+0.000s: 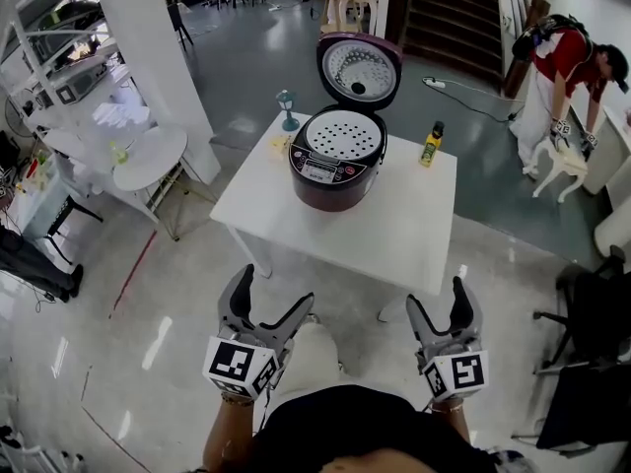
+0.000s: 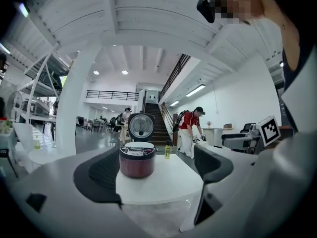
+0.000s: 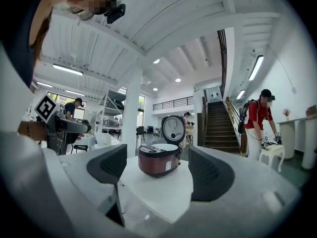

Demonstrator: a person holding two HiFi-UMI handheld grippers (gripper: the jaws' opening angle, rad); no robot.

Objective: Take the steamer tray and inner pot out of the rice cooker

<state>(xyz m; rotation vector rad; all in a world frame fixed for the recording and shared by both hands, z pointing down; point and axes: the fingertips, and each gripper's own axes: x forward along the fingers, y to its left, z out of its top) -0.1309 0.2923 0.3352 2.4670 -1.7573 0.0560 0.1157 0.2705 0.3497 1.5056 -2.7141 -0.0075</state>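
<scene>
Standing back from the white worktop (image 1: 394, 230), the person (image 1: 355, 432) points the left gripper (image 1: 274, 291) and the right gripper (image 1: 437, 301) level at the rice cooker (image 1: 337, 166), straight ahead and well apart from them. Its lid (image 1: 360, 70) is up; the steamer tray (image 1: 343, 134) with holes sits in the mouth, hiding the inner pot. Both grippers are wide open, empty. The cooker lies between them, slightly nearer the left one, I think.
</scene>
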